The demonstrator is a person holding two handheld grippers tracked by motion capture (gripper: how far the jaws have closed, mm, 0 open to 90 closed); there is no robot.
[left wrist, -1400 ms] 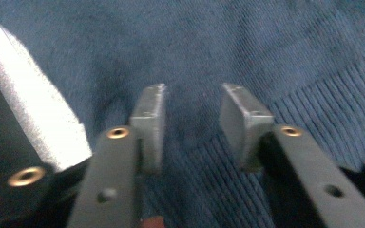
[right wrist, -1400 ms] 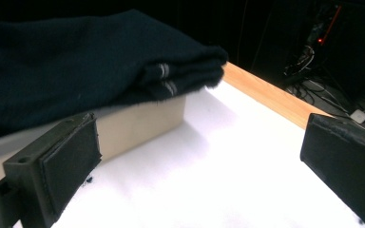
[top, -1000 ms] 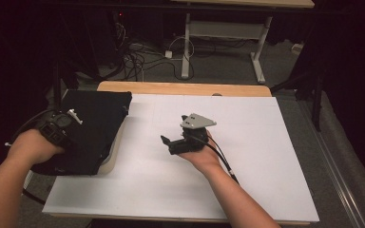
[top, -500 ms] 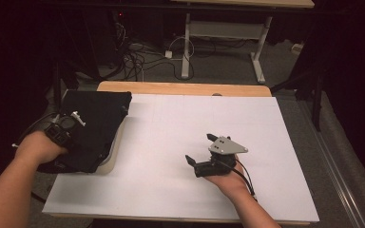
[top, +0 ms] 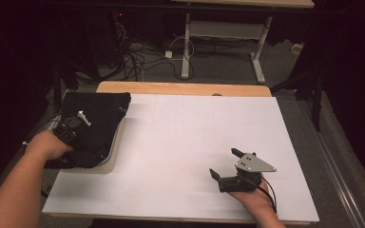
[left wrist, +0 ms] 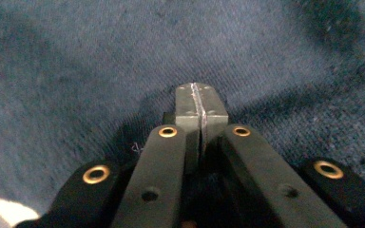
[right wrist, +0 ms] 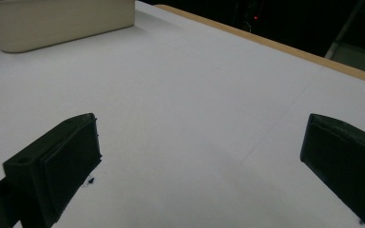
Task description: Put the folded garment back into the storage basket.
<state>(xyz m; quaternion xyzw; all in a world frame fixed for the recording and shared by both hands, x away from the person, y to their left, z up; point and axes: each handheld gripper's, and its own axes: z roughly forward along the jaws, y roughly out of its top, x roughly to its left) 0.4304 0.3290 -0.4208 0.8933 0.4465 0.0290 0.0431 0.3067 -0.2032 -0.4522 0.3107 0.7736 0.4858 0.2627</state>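
A dark blue cloth (top: 100, 111) lies piled in a cream bin (top: 116, 142) at the table's left edge. My left gripper (top: 71, 129) rests on top of it. In the left gripper view that gripper (left wrist: 201, 102) is shut, its metal tips meeting in a thin seam and pressed against the cloth (left wrist: 90, 57); I see no fabric between them. My right gripper (top: 224, 163) sits low over the white table top (top: 195, 123) at the front right. It is open (right wrist: 199, 156), with only bare table between its pads (right wrist: 71, 156).
The cream bin (right wrist: 62, 19) stands far off in the right gripper view. A wooden strip (top: 180, 88) runs along the table's far edge. Beyond it are cables (top: 138, 57) and a desk frame (top: 218, 33) on the floor.
The right hand has drawn its open gripper back from the table's middle toward the front right. The left hand has shifted slightly on the cloth.
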